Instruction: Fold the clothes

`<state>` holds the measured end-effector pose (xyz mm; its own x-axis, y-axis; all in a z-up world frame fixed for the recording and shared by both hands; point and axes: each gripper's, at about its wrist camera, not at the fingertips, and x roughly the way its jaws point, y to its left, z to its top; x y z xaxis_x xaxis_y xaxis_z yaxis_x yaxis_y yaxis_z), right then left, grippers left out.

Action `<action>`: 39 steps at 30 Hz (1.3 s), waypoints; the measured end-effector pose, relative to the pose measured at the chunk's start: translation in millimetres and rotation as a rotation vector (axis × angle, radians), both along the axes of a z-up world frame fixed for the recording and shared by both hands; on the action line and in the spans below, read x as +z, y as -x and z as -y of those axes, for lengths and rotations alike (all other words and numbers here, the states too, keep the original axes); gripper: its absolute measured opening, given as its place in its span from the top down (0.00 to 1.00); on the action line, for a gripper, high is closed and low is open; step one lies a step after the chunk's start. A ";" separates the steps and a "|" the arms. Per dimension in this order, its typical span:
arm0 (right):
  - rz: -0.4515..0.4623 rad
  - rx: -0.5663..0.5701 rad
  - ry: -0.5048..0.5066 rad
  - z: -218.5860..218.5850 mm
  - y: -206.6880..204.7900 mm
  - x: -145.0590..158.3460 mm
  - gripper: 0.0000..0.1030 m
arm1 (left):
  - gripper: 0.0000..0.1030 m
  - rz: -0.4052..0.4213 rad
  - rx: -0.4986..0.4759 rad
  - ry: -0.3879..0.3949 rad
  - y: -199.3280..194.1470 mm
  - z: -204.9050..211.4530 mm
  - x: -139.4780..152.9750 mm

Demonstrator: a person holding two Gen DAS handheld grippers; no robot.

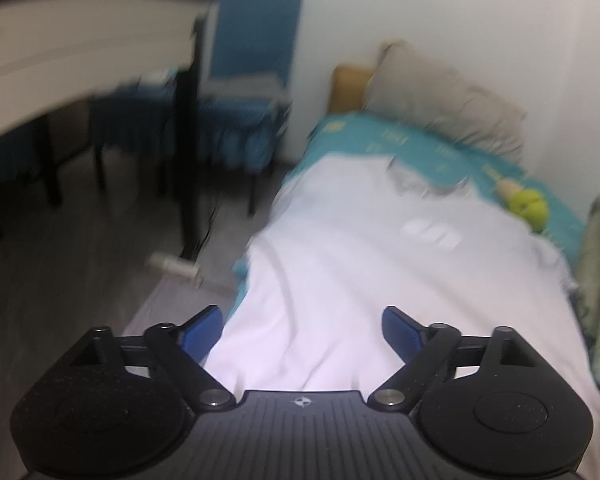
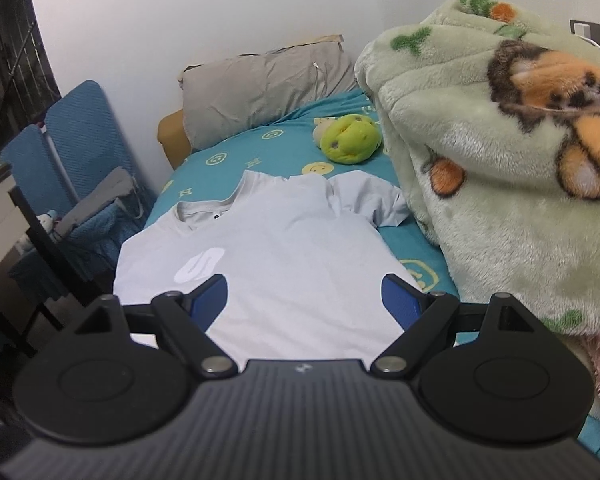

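Note:
A pale grey T-shirt (image 2: 284, 256) with a white logo lies flat, front up, on the teal bedsheet (image 2: 252, 152), collar toward the pillow. Its right sleeve is spread out; its left edge reaches the bed's side. In the blurred left wrist view the same T-shirt (image 1: 364, 248) fills the middle of the bed. My left gripper (image 1: 302, 318) hangs open above the shirt's lower part, with nothing between its blue fingers. My right gripper (image 2: 304, 286) is open too, over the shirt's hem area, and holds nothing.
A grey pillow (image 2: 268, 80) lies at the head of the bed, a green plush toy (image 2: 350, 138) beside it. A thick green fleece blanket (image 2: 500, 168) is piled along the right. Blue chairs (image 1: 252, 64) and a dark-legged table (image 1: 188, 120) stand left of the bed.

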<state>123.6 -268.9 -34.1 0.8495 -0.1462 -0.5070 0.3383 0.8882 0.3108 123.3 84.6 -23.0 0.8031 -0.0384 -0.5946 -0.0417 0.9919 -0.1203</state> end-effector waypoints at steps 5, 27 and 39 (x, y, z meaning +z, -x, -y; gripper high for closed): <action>0.065 0.005 -0.066 5.0 -1.4 -0.4 0.04 | 0.00 0.134 -0.057 -0.024 -8.0 34.5 28.6; 0.040 -0.357 -0.569 146.5 -168.1 -122.7 0.01 | 0.00 0.011 -0.189 0.106 -111.1 62.0 -93.1; 0.180 -0.453 -0.532 159.8 -261.6 -156.6 0.00 | 0.00 -0.086 -0.159 0.302 -154.6 38.4 -139.6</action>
<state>385.2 -428.6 -190.7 0.8410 -0.2759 -0.4654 0.5404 0.3856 0.7479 277.9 46.2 -162.6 0.7204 -0.3433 -0.6027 0.0873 0.9069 -0.4123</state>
